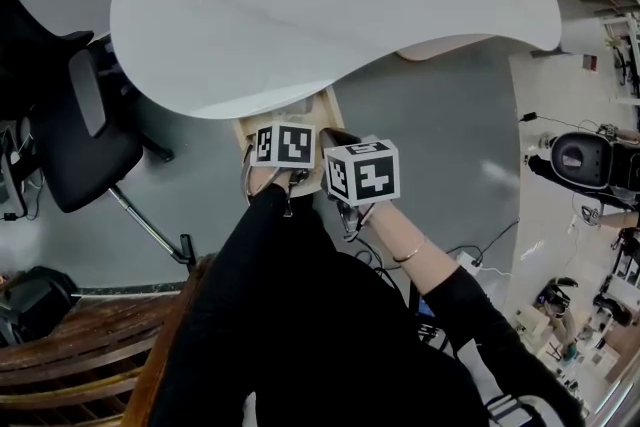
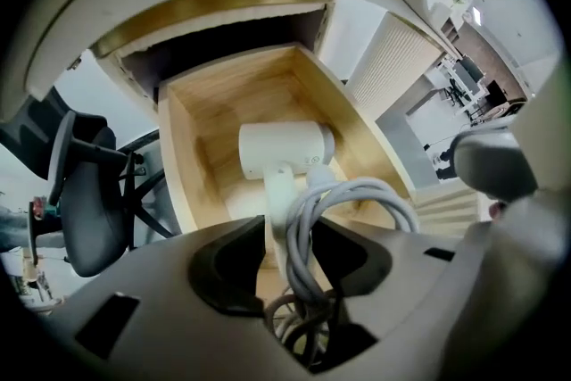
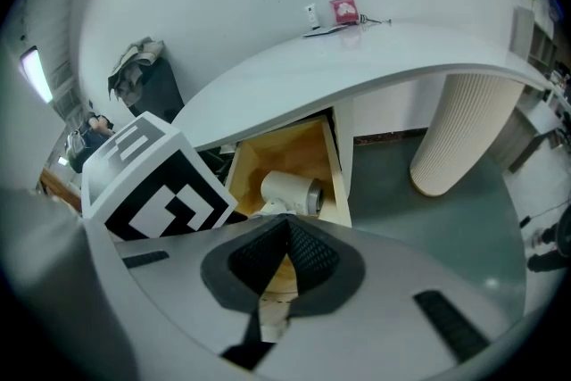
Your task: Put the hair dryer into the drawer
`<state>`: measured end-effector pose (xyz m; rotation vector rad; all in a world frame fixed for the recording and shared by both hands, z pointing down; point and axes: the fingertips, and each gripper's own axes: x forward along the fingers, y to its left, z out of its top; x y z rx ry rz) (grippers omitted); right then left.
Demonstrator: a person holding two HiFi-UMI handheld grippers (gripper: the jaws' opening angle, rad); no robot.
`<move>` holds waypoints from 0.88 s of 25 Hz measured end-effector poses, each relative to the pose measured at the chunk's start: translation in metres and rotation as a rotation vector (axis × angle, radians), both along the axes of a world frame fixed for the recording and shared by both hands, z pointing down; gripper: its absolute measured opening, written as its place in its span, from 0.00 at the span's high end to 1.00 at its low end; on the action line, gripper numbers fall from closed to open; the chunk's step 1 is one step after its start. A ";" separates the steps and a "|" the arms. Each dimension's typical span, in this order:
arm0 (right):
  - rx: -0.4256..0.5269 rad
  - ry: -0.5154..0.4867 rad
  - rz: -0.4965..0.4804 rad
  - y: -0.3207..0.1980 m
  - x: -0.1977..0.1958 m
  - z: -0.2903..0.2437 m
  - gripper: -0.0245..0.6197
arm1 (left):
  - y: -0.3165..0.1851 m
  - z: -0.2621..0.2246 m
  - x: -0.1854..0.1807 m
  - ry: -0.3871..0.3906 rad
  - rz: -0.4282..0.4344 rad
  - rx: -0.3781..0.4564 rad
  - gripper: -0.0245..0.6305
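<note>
Beneath the white table (image 1: pixel 330 5), the hair dryer (image 2: pixel 284 147) is seen lying in the open wooden drawer (image 2: pixel 183 165), with both grippers pointed steeply down above it: the left gripper (image 2: pixel 290 259) with jaws spread wide about its handle and cord (image 2: pixel 357 196), the right gripper (image 3: pixel 285 232) with jaws closed together, empty.

One hair dryer (image 2: pixel 284 149), one drawer (image 2: pixel 181 167)
</note>
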<state>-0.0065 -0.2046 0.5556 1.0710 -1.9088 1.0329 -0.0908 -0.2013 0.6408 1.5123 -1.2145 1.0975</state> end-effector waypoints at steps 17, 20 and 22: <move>0.148 -0.101 -0.012 -0.003 0.000 -0.054 0.96 | -0.002 -0.096 -0.015 0.174 -0.114 0.307 0.86; 0.192 -0.139 -0.019 0.002 0.001 -0.073 0.96 | 0.003 -0.123 -0.014 0.226 -0.107 0.395 0.92; 0.223 -0.162 -0.026 0.007 0.002 -0.086 0.96 | 0.007 -0.142 -0.014 0.257 -0.103 0.456 0.94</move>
